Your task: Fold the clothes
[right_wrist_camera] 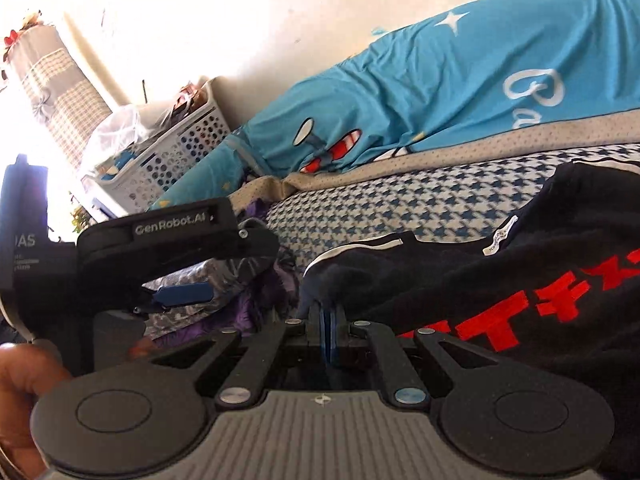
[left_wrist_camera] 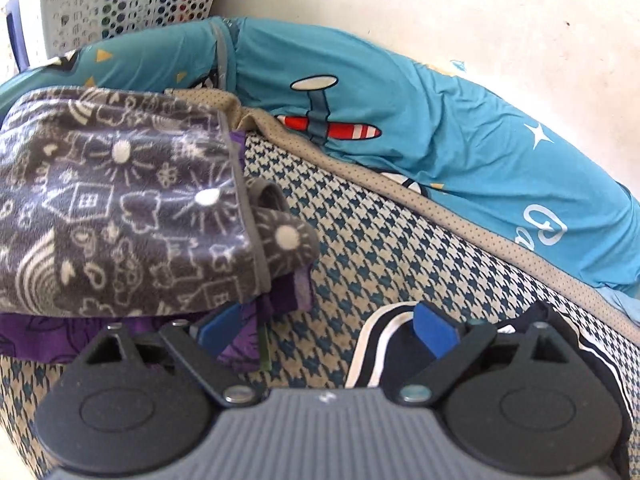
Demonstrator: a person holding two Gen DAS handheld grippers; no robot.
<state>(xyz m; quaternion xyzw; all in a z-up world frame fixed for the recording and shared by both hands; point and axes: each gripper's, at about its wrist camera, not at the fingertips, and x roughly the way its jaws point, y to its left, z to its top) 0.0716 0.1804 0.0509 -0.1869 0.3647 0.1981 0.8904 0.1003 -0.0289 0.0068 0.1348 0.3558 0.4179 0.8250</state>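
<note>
A black garment with red characters and white stripes lies on the houndstooth bed cover. My right gripper is shut on its edge, blue pads pressed together. My left gripper is open, its blue pads wide apart just above the cover. Its right pad sits at the black garment's striped edge. Its left pad is beside a folded pile: a grey patterned fleece on top of purple cloth. The left gripper also shows in the right wrist view.
A blue pillow with a plane print lies along the white wall. A white perforated laundry basket stands at the bed's far end, also in the right wrist view. A checked grey curtain hangs by the bright window.
</note>
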